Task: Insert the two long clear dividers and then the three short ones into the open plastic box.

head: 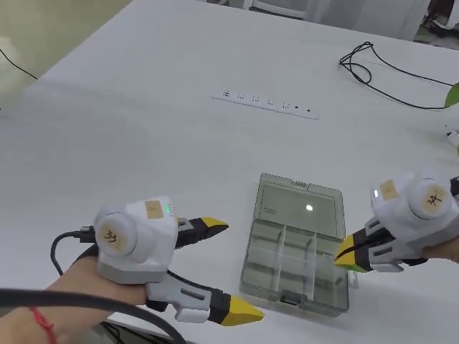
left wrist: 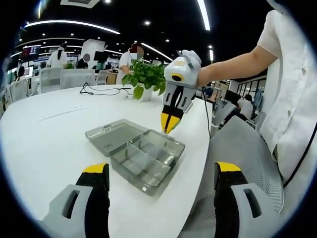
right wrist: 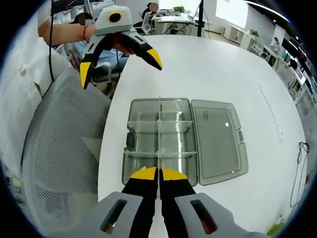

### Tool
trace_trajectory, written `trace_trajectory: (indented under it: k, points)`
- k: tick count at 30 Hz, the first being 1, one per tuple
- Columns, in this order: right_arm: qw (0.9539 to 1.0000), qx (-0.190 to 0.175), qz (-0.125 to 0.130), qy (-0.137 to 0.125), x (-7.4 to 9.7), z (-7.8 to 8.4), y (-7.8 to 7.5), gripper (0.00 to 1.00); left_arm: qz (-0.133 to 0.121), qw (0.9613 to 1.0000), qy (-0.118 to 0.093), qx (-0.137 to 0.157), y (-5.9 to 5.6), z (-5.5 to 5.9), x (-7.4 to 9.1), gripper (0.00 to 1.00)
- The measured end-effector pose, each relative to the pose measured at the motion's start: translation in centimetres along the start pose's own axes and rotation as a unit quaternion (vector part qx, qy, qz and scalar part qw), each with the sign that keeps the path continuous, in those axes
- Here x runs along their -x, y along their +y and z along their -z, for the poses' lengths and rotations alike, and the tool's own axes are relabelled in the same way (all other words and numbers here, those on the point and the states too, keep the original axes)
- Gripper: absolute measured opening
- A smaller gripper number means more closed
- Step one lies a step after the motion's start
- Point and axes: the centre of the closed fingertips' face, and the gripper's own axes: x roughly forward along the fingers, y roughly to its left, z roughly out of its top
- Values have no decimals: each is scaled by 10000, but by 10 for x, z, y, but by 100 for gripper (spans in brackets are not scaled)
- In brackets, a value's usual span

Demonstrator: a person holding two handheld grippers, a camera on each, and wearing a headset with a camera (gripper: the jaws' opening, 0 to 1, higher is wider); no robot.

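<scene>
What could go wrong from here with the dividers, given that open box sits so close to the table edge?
1. The box lies near the table edge by the chair, and the left gripper is open and apart from it. A push could slide it off.
2. The right gripper is shut at the box's rim and might knock the dividers askew.
3. The dividers are clear, so a poorly seated one is easily missed.

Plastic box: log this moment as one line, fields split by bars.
plastic box: open, lid flat | dividers: standing inside | left gripper: open, beside box | right gripper: shut, tips at box rim
</scene>
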Motion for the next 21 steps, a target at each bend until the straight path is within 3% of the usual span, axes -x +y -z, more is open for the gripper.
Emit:
trace_trajectory:
  k: [21]
  points:
    - [9999,95,36,-92,-18,8,0,3,13,10000,53,15,0,3,2,92]
